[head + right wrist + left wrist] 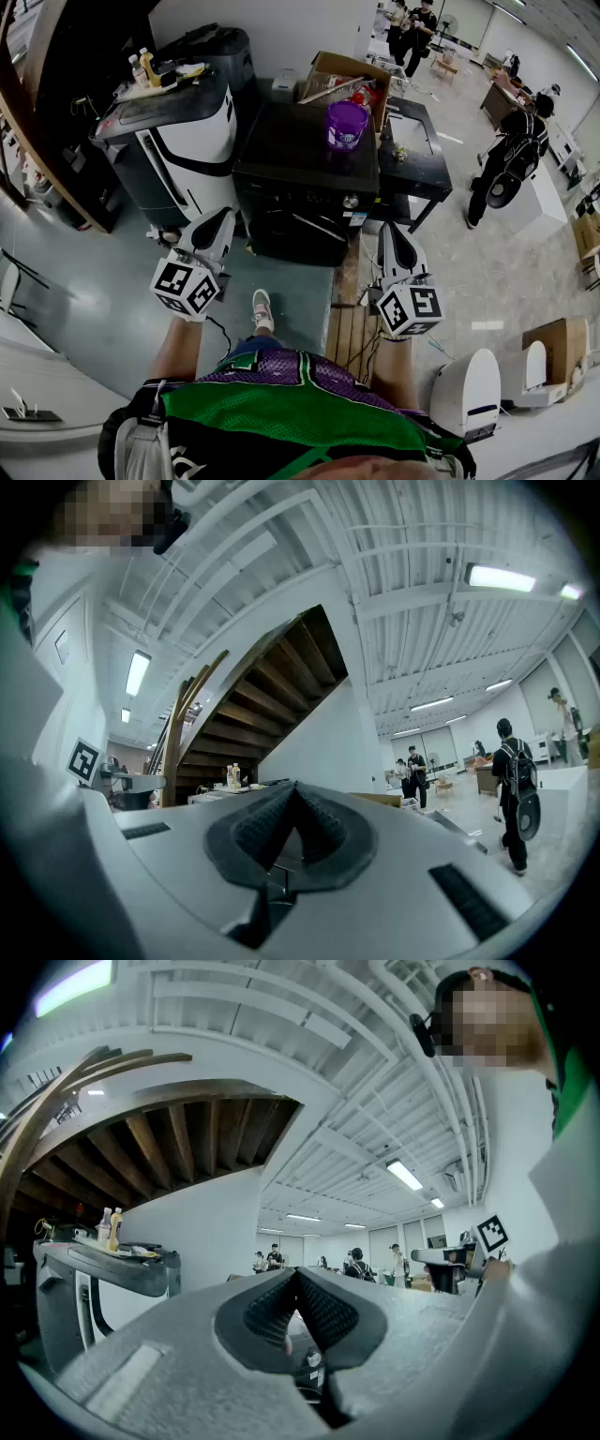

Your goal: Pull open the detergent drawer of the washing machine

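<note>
The black washing machine stands in front of me on the floor, with a purple bucket on its top. Its front control strip with a round knob faces me; I cannot pick out the detergent drawer on it. My left gripper hovers short of the machine's lower left corner, and its jaws are shut and empty. My right gripper hangs off the machine's right front corner, also shut on nothing. In the left gripper view the gripper points slightly upward at the ceiling. The right gripper view shows its gripper tilted up the same way.
A white-and-black machine with bottles on top stands left of the washer. Behind are a cardboard box and a black table. A wooden pallet and cables lie beside my shoe. People stand at the back right.
</note>
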